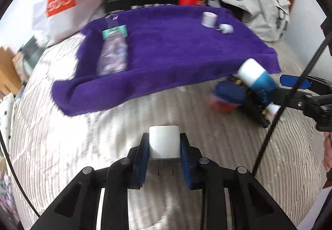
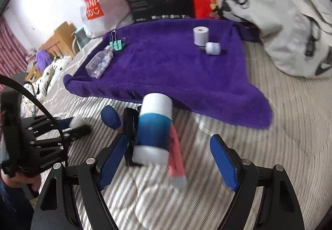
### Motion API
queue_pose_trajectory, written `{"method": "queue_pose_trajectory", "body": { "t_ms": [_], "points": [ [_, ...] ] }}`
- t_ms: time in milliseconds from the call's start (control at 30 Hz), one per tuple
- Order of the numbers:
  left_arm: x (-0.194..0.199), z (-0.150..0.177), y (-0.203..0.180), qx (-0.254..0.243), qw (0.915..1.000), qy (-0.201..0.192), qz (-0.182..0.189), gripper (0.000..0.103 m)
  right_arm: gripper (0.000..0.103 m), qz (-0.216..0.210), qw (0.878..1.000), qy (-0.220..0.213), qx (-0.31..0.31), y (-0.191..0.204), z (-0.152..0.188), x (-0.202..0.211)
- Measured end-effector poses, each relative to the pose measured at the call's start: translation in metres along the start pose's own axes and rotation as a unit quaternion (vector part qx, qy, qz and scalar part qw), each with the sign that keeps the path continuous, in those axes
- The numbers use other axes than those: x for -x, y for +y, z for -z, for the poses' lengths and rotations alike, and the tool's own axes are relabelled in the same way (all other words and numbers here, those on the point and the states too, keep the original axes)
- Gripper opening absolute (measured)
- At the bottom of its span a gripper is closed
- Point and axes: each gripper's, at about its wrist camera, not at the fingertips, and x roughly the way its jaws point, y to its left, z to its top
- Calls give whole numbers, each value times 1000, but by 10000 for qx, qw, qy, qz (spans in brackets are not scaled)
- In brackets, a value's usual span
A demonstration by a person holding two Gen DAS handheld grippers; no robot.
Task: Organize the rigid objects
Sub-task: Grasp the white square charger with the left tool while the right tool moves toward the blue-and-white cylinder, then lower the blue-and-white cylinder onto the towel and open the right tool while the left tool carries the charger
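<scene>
The white plug adapter [image 1: 164,141] sits clamped between the blue pads of your left gripper [image 1: 165,148], prongs pointing back toward the camera, held above the striped bedspread [image 1: 62,147] and short of the purple towel [image 1: 166,47]. Your right gripper [image 2: 166,159] has its jaws spread wide around a blue-and-white cylinder [image 2: 154,126] without touching it — it lies in a small heap with a black clip [image 2: 130,126], a pink tube [image 2: 176,155] and a dark blue lid [image 2: 111,116], just off the towel's near edge. On the towel, a clear bottle [image 2: 99,62] and a teal binder clip [image 2: 117,44] occupy the left side; a white roll [image 2: 200,35] and a second white adapter [image 2: 213,48] occupy the far right. Judged fitting: carry your adapter to its twin, lower it until it rests on the cloth, then release. Before closing the right jaws, centre them on the cylinder's body — motion blur suggests haste, and a glancing grip would likely roll it.
</scene>
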Motion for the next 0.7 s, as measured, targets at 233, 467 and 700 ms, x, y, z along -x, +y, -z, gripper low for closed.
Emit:
{"method": "queue_pose_trajectory", "body": {
  "t_ms": [233, 467, 700],
  "points": [
    [0, 6, 13, 146, 9998, -57, 119, 27, 57, 184, 9997, 37, 155, 8, -5, -19],
    [-1, 6, 13, 134, 9997, -95, 170, 27, 37, 260, 9992, 130, 291, 4, -1, -16],
    [1, 8, 13, 126, 9998, -109, 143, 27, 36, 685, 9973, 247, 106, -23, 20, 6]
  ]
}}
